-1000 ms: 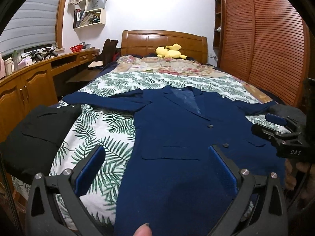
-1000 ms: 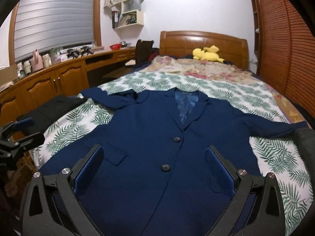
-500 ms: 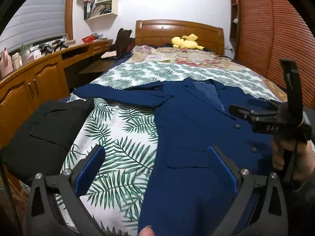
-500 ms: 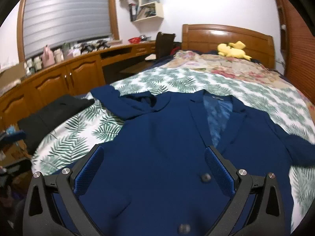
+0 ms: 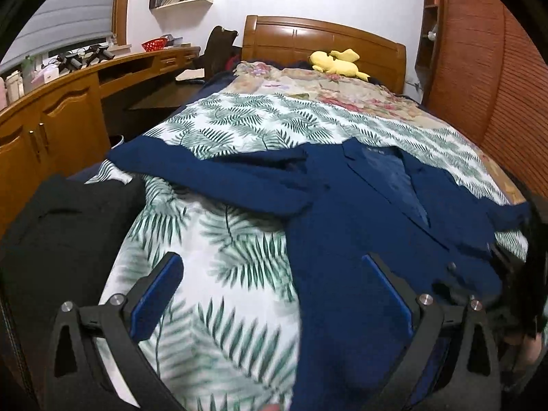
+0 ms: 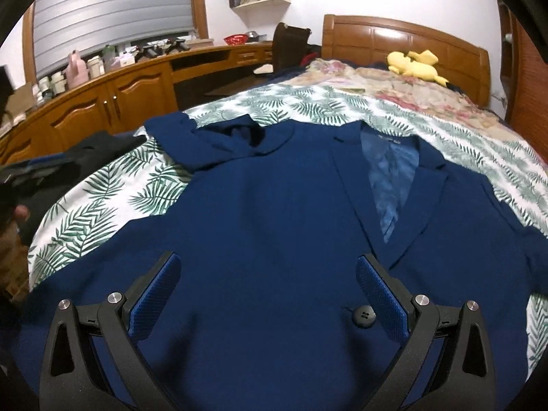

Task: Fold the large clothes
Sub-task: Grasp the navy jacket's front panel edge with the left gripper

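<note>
A navy blue suit jacket [image 5: 346, 226] lies face up on the bed, collar toward the headboard; it also shows in the right wrist view [image 6: 274, 226]. Its left sleeve [image 5: 219, 174] stretches out toward the bed's left side. My left gripper [image 5: 274, 284] is open and empty, over the jacket's left edge and the leaf-print cover. My right gripper [image 6: 269, 287] is open and empty, low over the jacket's chest, with a dark button [image 6: 364, 315] by its right finger.
A black garment [image 5: 65, 236] lies at the bed's left front corner. A yellow plush toy [image 5: 337, 63] lies by the wooden headboard [image 5: 322, 39]. Wooden cabinets and a desk [image 6: 113, 102] run along the left; a slatted wardrobe [image 5: 493, 75] stands on the right.
Both grippers have moved forward and lower over the jacket. The left view has swung left toward the sleeve. The right gripper now hovers over the chest. Both stay open.
</note>
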A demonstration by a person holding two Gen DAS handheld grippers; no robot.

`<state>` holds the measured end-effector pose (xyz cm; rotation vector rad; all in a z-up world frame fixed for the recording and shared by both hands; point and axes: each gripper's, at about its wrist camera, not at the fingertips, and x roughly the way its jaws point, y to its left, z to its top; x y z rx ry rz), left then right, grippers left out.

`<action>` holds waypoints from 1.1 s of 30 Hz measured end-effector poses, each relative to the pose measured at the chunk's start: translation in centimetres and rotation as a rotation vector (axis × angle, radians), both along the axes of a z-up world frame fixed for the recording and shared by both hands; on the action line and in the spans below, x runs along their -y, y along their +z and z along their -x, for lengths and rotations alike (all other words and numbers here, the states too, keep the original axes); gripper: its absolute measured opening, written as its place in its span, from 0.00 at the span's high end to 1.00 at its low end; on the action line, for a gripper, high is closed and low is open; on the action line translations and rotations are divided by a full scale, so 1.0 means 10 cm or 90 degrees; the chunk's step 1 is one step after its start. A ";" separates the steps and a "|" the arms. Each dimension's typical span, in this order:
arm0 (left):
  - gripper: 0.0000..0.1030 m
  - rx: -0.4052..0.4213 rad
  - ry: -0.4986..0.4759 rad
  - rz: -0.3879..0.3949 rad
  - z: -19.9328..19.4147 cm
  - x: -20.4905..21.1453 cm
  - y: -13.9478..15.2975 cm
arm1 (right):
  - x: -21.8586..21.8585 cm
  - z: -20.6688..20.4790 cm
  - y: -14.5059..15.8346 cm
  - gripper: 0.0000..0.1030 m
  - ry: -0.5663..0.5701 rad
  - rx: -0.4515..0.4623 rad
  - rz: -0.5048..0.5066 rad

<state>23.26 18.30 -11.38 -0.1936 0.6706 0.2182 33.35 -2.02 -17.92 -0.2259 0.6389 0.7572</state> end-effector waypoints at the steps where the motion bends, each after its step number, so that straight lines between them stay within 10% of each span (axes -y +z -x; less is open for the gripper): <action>1: 0.00 -0.004 -0.004 -0.001 -0.10 -0.05 0.00 | -0.01 -0.01 -0.02 0.00 -0.001 -0.003 0.002; 12: 0.12 -0.017 0.040 0.014 -0.89 -0.76 -0.13 | -0.12 -0.12 -0.18 0.00 -0.007 -0.030 0.016; 19: 0.25 -0.033 0.094 0.120 -1.15 -1.33 -0.32 | -0.17 -0.12 -0.23 0.00 -0.005 -0.033 0.030; 33: 0.37 -0.080 0.131 0.196 -1.36 -1.48 -0.70 | -0.17 -0.08 -0.22 0.00 -0.009 -0.024 0.030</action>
